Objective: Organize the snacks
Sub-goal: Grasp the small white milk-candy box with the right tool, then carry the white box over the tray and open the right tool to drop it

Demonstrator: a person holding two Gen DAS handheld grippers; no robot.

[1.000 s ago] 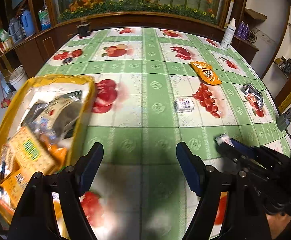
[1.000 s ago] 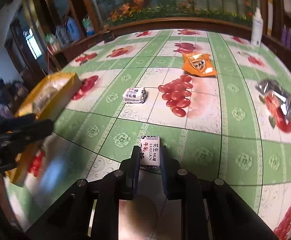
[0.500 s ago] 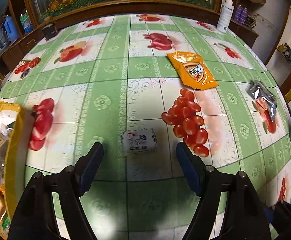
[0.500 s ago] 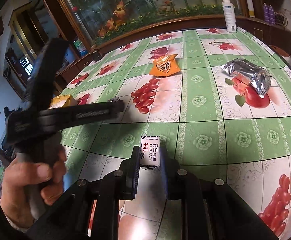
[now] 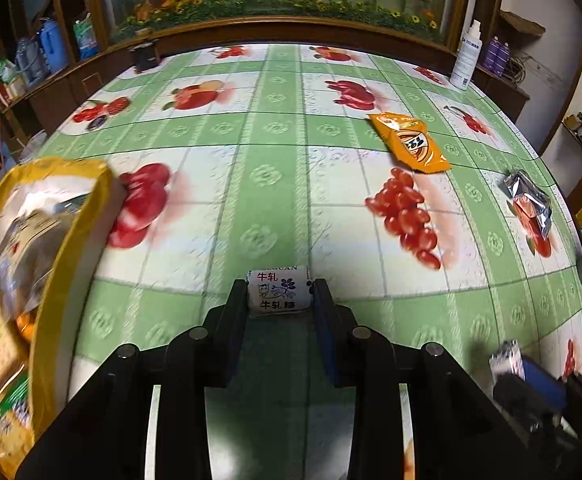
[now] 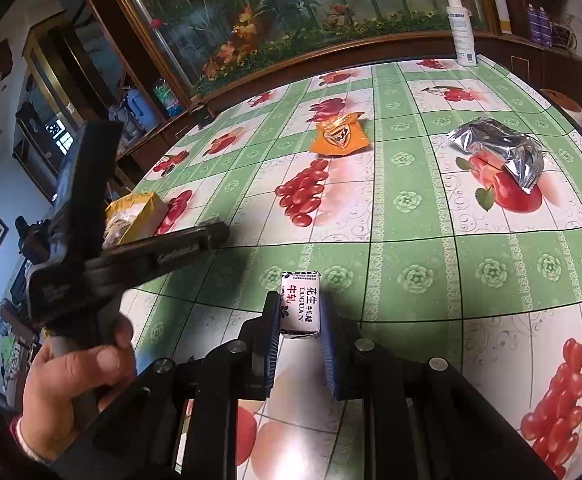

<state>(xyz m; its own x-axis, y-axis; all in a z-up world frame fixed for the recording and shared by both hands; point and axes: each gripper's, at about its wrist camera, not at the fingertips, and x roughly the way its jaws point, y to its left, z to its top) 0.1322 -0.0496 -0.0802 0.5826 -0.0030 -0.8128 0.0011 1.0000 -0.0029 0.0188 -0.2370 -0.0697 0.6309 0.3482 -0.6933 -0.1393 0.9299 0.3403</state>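
My left gripper point(image 5: 279, 292) is shut on a small white nougat candy point(image 5: 279, 290) with red Chinese print, held just over the tablecloth. My right gripper point(image 6: 301, 312) is shut on a second white candy point(image 6: 301, 306), upright between its blue pads; it also shows at the lower right of the left wrist view point(image 5: 507, 362). A yellow basket point(image 5: 47, 280) with several snack packs stands at the left, and shows small in the right wrist view point(image 6: 139, 212). An orange snack bag point(image 5: 409, 142) and a silver foil pack point(image 5: 529, 200) lie on the table.
A green fruit-print tablecloth point(image 5: 275, 184) covers the round table. A white spray bottle point(image 5: 465, 56) stands at the far right edge, a small dark object point(image 5: 145, 54) at the far left. The left hand and tool point(image 6: 91, 240) fill the left of the right wrist view.
My left gripper moved from beside the basket to the white candy, closed on it, and then shifted back toward the basket. The right gripper kept its candy and swung rightward.
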